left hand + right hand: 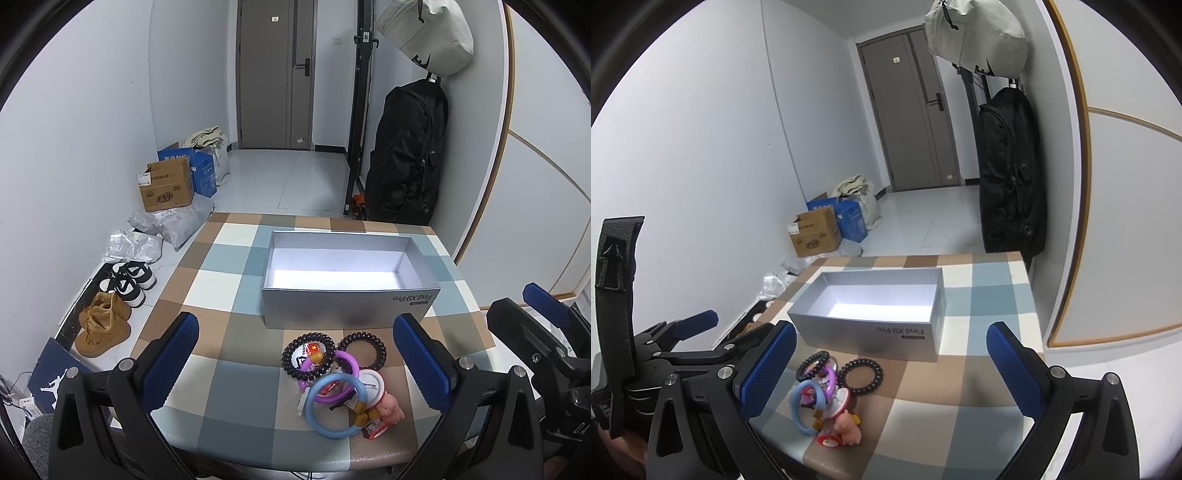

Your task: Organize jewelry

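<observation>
A pile of jewelry lies on the checkered table in front of an open, empty silver box [347,254] [875,295]: two dark spiral bands [364,350] [860,376], a purple ring [351,360], a blue ring [334,430] [798,411], a pink pig charm [391,406] [847,430] and small badges. My left gripper [295,362] is open and empty, hovering above the pile. My right gripper [890,369] is open and empty, to the right of the pile; its fingers show at the right of the left wrist view [543,299].
The table [229,387] ends close to me and at its left side. Shoes [107,321], cardboard boxes [166,188] and bags lie on the floor to the left. A black backpack [406,155] hangs by the wall behind the table.
</observation>
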The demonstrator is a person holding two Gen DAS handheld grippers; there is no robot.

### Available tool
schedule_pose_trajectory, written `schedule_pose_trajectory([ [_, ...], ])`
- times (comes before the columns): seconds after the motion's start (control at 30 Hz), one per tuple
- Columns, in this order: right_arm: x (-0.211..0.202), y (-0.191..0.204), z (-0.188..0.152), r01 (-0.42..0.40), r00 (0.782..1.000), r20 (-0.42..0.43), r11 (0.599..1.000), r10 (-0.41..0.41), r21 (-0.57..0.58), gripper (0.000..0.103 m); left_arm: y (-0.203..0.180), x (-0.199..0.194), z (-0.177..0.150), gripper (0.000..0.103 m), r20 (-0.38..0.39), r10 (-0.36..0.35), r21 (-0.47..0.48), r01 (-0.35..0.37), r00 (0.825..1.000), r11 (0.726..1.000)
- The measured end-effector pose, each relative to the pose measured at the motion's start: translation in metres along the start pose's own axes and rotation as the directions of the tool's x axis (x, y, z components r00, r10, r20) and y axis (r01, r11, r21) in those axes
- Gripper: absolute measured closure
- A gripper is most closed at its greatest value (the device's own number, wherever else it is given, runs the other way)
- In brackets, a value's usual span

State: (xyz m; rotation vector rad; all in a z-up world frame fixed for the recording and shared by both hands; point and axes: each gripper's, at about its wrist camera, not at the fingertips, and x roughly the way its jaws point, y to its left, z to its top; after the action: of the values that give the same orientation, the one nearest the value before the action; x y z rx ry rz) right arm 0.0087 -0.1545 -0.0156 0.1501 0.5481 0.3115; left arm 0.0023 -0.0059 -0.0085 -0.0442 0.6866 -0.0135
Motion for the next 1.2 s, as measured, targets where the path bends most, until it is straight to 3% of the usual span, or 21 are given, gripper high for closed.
schedule_pose_trajectory([
  [0.37, -0.0010, -0.0004, 0.0005, 0.000, 1.000, -0.002, 1.000, 0.000, 0.007, 0.000, -0.0028, -0.0014, -0.0012, 0.001, 0.008, 0.029, 0.015, -0.029, 1.000, 0.999],
  [1.2, 0.0049, -0.0013, -0.0022, -0.003, 1.000, -0.028, 1.000, 0.003, 0.006, 0.000, 0.0017, 0.0052, -0.0026, 0.001, -0.040, -0.023, 0.004, 0.023, 0.999, 1.000],
])
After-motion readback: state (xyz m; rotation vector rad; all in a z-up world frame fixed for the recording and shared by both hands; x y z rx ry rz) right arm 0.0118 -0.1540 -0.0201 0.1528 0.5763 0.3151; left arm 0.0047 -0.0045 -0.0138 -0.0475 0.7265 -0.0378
